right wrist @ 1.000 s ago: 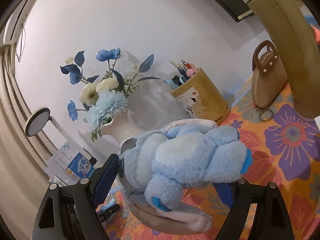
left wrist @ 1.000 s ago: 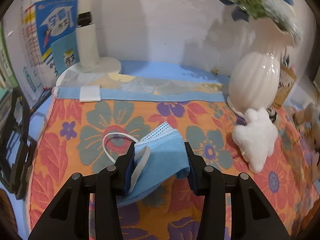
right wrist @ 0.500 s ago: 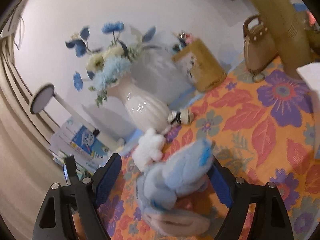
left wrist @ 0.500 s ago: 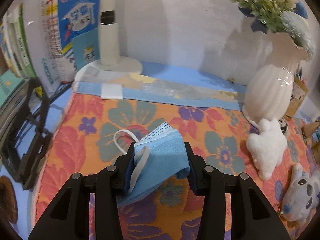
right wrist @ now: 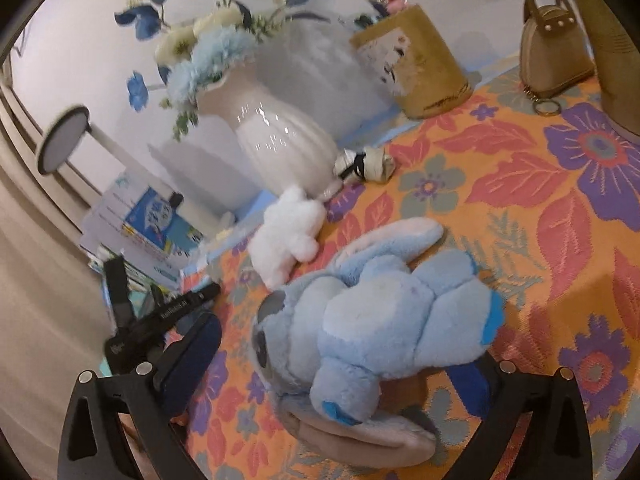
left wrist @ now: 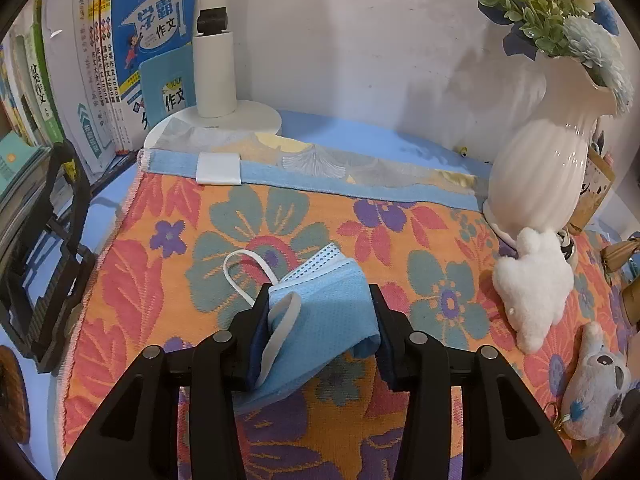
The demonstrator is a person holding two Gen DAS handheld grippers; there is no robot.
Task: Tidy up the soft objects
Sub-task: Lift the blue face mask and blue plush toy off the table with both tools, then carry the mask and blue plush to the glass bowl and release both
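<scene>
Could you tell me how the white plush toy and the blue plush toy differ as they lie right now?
The white plush toy is plain white all over and the smaller one; the blue plush toy is light blue with brighter blue patches and long pinkish ears. The white one lies beside the base of the vase, clear of both claws; the blue one lies between the opening fingers of the right claw. Both rest on the floral cloth.
</scene>
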